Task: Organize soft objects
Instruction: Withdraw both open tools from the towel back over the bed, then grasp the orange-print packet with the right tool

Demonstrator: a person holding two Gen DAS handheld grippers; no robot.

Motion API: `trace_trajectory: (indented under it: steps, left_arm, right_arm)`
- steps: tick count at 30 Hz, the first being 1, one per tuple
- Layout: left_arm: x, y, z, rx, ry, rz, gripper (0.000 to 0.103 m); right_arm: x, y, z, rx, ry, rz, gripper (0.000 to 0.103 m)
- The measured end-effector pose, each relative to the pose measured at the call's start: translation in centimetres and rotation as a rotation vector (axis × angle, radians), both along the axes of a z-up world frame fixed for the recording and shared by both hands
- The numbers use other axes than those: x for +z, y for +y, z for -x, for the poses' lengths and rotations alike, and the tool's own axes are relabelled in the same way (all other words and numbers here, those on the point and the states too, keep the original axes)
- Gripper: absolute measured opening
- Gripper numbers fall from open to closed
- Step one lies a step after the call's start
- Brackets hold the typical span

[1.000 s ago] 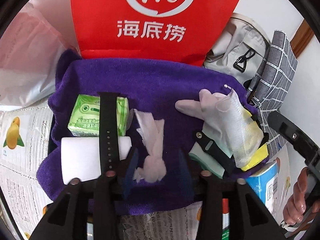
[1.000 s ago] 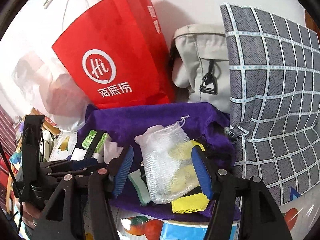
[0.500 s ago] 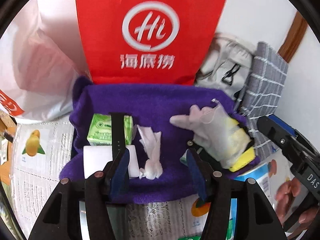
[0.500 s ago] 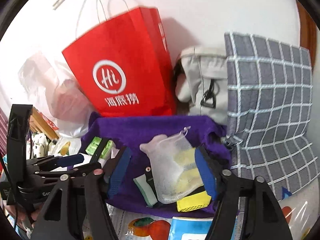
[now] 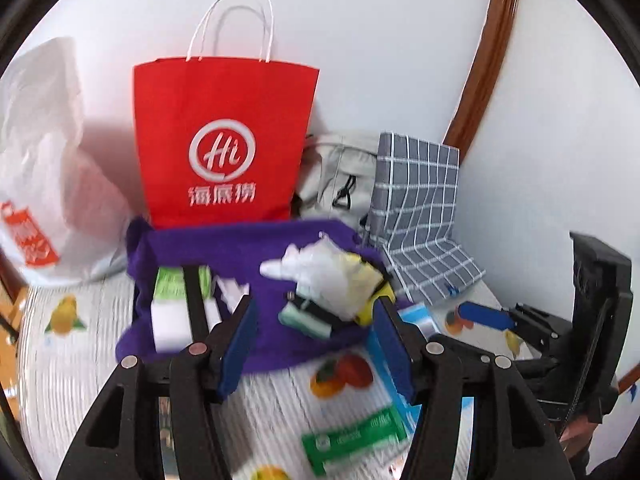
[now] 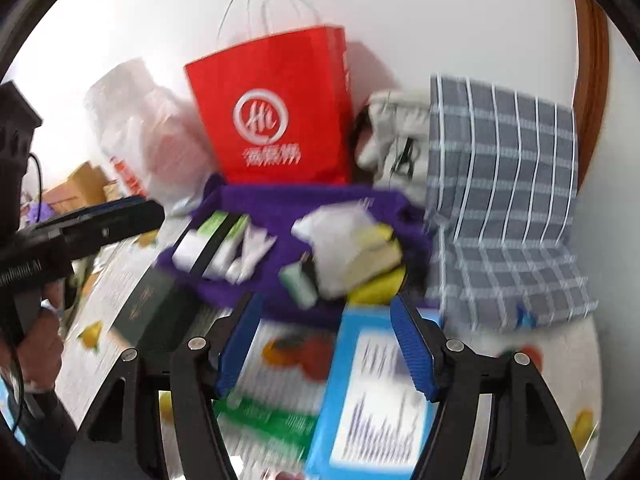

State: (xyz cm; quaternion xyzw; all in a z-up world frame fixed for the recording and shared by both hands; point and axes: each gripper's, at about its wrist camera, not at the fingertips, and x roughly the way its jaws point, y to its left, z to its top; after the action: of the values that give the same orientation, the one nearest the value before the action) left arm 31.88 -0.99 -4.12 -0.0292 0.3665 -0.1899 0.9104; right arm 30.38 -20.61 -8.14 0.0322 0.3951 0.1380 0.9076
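Observation:
A purple towel [image 5: 248, 240] lies on the table and carries a green tissue pack [image 5: 170, 282], a white sponge block [image 5: 168, 324], a black strap [image 5: 194, 304], a crumpled tissue [image 5: 230, 290] and a white mesh bag [image 5: 324, 272] with yellow sponges. The towel [image 6: 280, 208] and mesh bag [image 6: 340, 240] also show in the right wrist view. My left gripper [image 5: 316, 344] is open and empty, short of the towel's near edge. My right gripper [image 6: 324, 344] is open and empty above a blue box [image 6: 376, 400].
A red paper bag [image 5: 224, 148] stands behind the towel, with a white plastic bag [image 5: 44, 168] to its left, a grey backpack [image 5: 340, 176] and a grey checked cloth [image 5: 420, 208] to its right. A green packet [image 5: 352, 440] lies on the fruit-print tablecloth [image 5: 80, 360]. A dark box [image 6: 148, 304] lies at the left.
Both grippers have pulled back and up from the towel, which now looks smaller and farther. Both stay open and empty. The current frames are motion-blurred.

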Motion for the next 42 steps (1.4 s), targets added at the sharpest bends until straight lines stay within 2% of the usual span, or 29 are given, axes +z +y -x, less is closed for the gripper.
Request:
trace_trajectory:
  steps: [3, 6, 10, 16, 22, 26, 29, 31, 33, 35, 42]
  left_arm:
    - [-0.6, 0.6, 2.3, 0.021, 0.023, -0.036, 0.057]
    - [-1.5, 1.7, 4.8, 0.045, 0.037, -0.027, 0.057]
    - [-3.0, 2.7, 7.8, 0.062, 0.068, -0.015, 0.057]
    - [-5.8, 3.9, 11.4, 0.077, 0.104, -0.027, 0.057]
    - [-8.1, 5.8, 13.4, 0.113, 0.138, -0.002, 0.057]
    - [-9.3, 6.8, 14.0, 0.127, 0.165, -0.002, 0.057]
    - [-9.8, 7.1, 14.1, 0.141, 0.169, -0.013, 0.057]
    - [-9.9, 7.1, 14.0, 0.142, 0.169, -0.019, 0.057]
    - [-10.0, 6.8, 13.9, 0.134, 0.172, -0.020, 0.057]
    - [-10.1, 6.2, 13.6, 0.123, 0.173, -0.025, 0.057]
    - [-11.1, 3.5, 12.7, 0.073, 0.188, -0.082, 0.057]
  right_arm:
    - [-1.1, 0.1, 3.0, 0.008, 0.022, 0.001, 0.067]
    - [-2.2, 0.5, 5.9, 0.039, 0.046, -0.009, 0.068]
    - [-4.7, 0.9, 9.0, 0.094, 0.111, -0.092, 0.071]
    - [-9.6, 2.4, 11.2, 0.062, 0.149, 0.044, 0.073]
    - [-12.6, 3.2, 10.7, 0.052, 0.203, 0.069, 0.073]
    - [-13.5, 5.1, 10.8, 0.039, 0.153, 0.186, 0.083]
    - [-13.8, 5.5, 11.1, 0.030, 0.115, 0.191, 0.082]
    - [-13.6, 5.1, 11.3, 0.021, 0.106, 0.174, 0.072]
    - [-13.4, 5.0, 11.3, 0.024, 0.106, 0.167, 0.053]
    - [-13.2, 4.9, 11.4, 0.043, 0.106, 0.167, 0.043]
    - [-13.1, 4.3, 12.4, 0.093, 0.092, 0.145, 0.038]
